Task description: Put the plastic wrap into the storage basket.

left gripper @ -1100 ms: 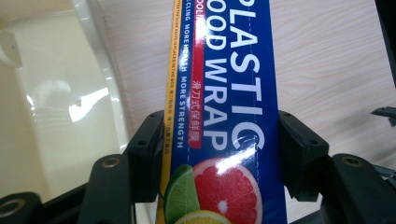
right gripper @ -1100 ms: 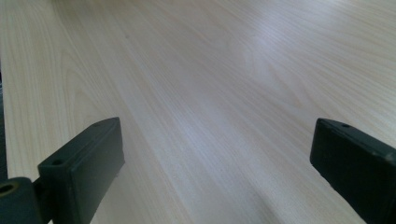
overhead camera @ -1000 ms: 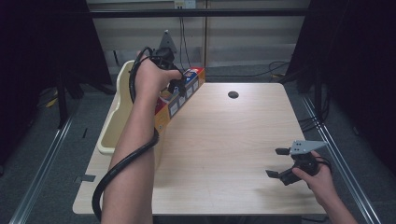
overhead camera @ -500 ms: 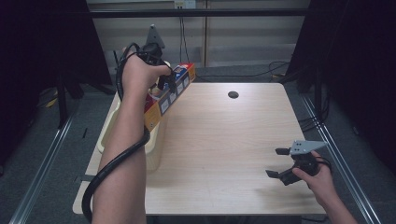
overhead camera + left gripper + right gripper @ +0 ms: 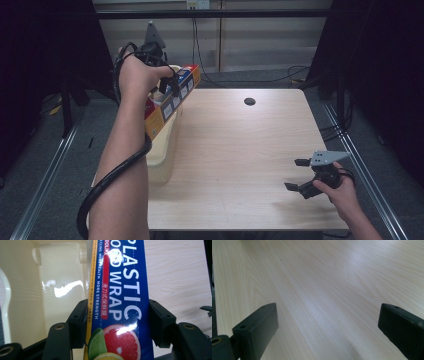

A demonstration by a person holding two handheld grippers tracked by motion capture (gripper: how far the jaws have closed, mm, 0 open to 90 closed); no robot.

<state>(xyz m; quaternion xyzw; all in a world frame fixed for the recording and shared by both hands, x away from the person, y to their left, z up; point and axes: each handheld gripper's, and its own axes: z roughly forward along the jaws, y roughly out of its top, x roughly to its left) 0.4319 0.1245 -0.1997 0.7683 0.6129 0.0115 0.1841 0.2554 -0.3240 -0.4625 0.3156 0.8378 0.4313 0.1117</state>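
A long plastic wrap box (image 5: 172,100), blue and orange with fruit printed on it, hangs tilted above the cream bin (image 5: 162,150) at the table's left edge. My left gripper (image 5: 167,85) is shut on it. In the left gripper view both black pads clamp the box (image 5: 120,302) across its width, with the bin's inside (image 5: 57,290) below. My right gripper (image 5: 300,175) stands open low over the table's near right corner; in the right gripper view its pads (image 5: 257,327) are wide apart with bare wood between them.
The wooden table (image 5: 240,150) has a small dark round hole (image 5: 249,101) near its far edge. Dark curtains flank the scene, and cables hang behind the table. A black cable loops down along the left forearm.
The left hand has carried the box leftward and a little up, from over the table's left part to above the bin. The right gripper has stayed put.
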